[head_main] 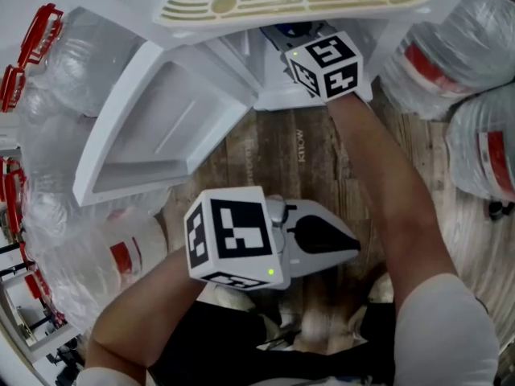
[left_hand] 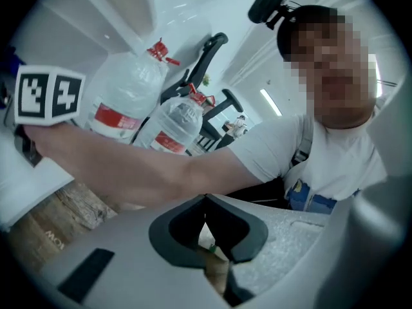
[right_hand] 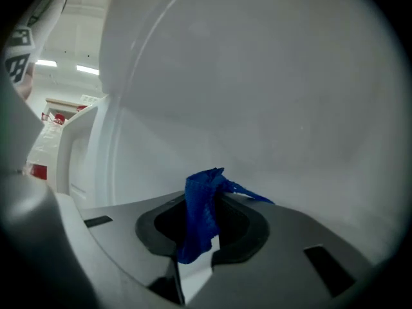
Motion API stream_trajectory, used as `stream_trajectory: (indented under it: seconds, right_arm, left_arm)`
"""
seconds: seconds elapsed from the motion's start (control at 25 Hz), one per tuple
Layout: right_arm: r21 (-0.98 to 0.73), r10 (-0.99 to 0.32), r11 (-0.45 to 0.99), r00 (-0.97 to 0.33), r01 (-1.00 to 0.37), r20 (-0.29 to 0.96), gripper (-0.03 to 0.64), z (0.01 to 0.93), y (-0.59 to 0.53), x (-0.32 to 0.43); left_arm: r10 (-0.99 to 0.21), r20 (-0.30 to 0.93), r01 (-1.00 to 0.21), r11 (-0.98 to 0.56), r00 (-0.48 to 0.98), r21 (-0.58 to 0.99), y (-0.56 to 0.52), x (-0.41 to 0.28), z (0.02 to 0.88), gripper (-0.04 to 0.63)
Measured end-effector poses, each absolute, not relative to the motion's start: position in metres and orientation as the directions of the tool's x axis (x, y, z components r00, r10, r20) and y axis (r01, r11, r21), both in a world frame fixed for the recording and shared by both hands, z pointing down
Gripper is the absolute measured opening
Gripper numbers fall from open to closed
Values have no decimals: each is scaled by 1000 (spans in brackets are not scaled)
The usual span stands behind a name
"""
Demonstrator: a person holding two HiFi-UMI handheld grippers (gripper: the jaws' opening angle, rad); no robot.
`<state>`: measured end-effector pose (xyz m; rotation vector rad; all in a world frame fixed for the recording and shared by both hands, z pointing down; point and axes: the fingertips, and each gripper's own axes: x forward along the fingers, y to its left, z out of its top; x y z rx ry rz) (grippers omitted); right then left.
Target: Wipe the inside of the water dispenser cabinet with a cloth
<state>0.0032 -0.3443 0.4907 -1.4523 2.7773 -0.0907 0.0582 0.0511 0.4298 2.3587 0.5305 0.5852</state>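
Up at the mouth of the cabinet (head_main: pixel 273 99), the right gripper (right_hand: pixel 212 201) reaches in past the open door (head_main: pixel 161 127), and from the head view only its marker cube shows. Its jaws are clamped tight on the blue cloth (right_hand: pixel 201 211). The cloth's long axis runs along the jaws: a bunched tuft pokes out beyond the tips and a tail hangs back between them.

Now the relation that counts: the inner wall (right_hand: pixel 270 95) lies dead ahead of that tuft, pale and smooth, filling nearly the whole right gripper view. It is close, but whether the fabric is actually touching the wall cannot be told from these views. In my judgement the wipe needs the gripper pressed forward so the tuft meets the surface, then swept across it. If only the jaw tips meet the wall, the plastic will scrape and nothing gets cleaned.

The left gripper (head_main: pixel 350 244) sits well back, low over the wooden floor (head_main: pixel 282 159) near the person's lap. Its jaws are closed tip to tip with nothing between them (it points away from the cabinet, so its camera shows the person and the water bottles (left_hand: pixel 122 102) instead). The right hand is by far the nearer to the job and already has the cloth, so this looks like its move alone.
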Motion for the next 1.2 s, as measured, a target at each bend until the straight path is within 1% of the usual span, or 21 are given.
stream_trajectory:
  seconds: [0.16, 0.24, 0.48, 0.84, 0.92, 1.12, 1.2]
  right_arm:
    - [-17, -818, 575, -575, -818, 18, 67, 480, -360, -7]
    - [15, -806, 591, -591, -806, 25, 67, 476, -358, -15]
    - [95, -757, 652, -653, -752, 27, 69, 468, -328, -30]
    - [81, -672, 739, -741, -669, 12, 77, 468, -266, -36]
    - [62, -696, 716, -718, -695, -9, 77, 464, -274, -23]
    - [47, -795, 601, -603, -798, -67, 76, 437, -315, 3]
    - [38, -807, 584, -585, -811, -79, 71, 424, -326, 2]
  left_arm:
    - [534, 376, 142, -697, 757, 702, 48, 45, 480, 3]
    - [539, 408, 119, -697, 737, 707, 46, 40, 494, 3]
    - [538, 411, 111, -695, 736, 711, 38, 44, 499, 3]
    - [544, 418, 95, -684, 727, 724, 38, 52, 509, 3]
    - [545, 416, 97, -683, 728, 724, 36, 55, 509, 3]
    - [543, 423, 92, -686, 726, 722, 36, 54, 511, 3]
    - [541, 430, 89, -690, 723, 719, 37, 54, 512, 3]
